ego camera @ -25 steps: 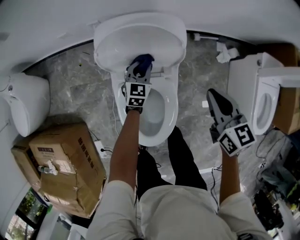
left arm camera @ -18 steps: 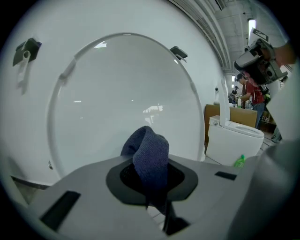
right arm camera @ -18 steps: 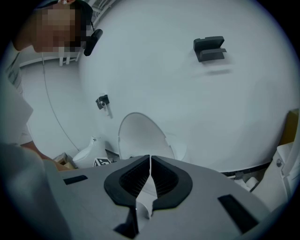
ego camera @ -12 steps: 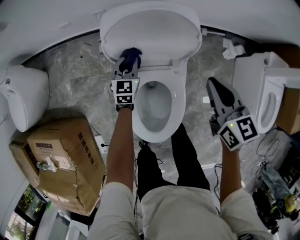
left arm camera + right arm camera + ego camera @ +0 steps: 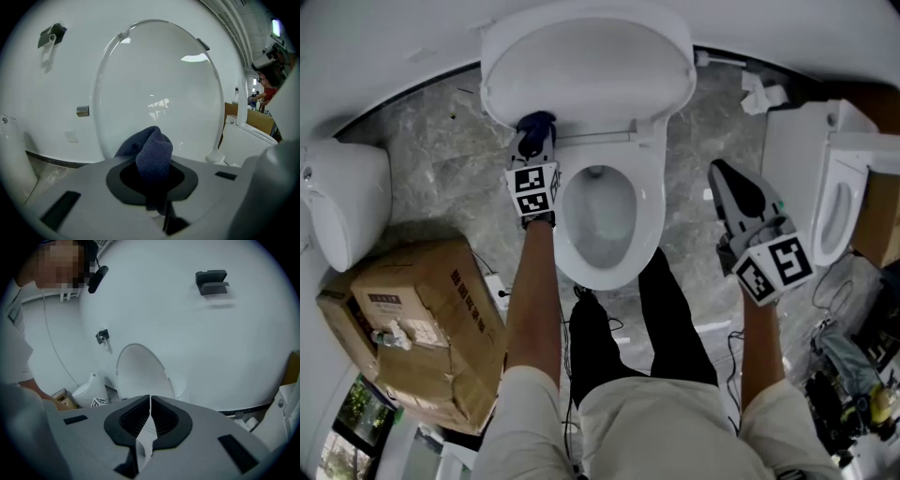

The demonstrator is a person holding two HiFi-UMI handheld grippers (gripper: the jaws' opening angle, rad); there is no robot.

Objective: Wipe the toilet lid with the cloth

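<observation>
A grey marbled stone floor [image 5: 441, 169] meets a curved white wall [image 5: 394, 47] in this washroom. The left tongs [image 5: 532, 139] are clamped on a dark blue terry cloth [image 5: 152, 149]. It is bunched into a soft, nubby peak that sticks up from between the black pads. The cloth sits at the lower left edge of the raised, glossy white oval toilet lid [image 5: 591, 66], close to the hinge. Whether it presses on the plastic I cannot tell. Below the lid lies the smooth white seat ring [image 5: 649, 216] around the open bowl. The right tongs [image 5: 722, 173] hang well to the right of the toilet, their ribbed black pads closed together on nothing. Farther out, a creased brown cardboard box [image 5: 422, 319] stands on the left and a second white toilet [image 5: 792, 169] on the right.
</observation>
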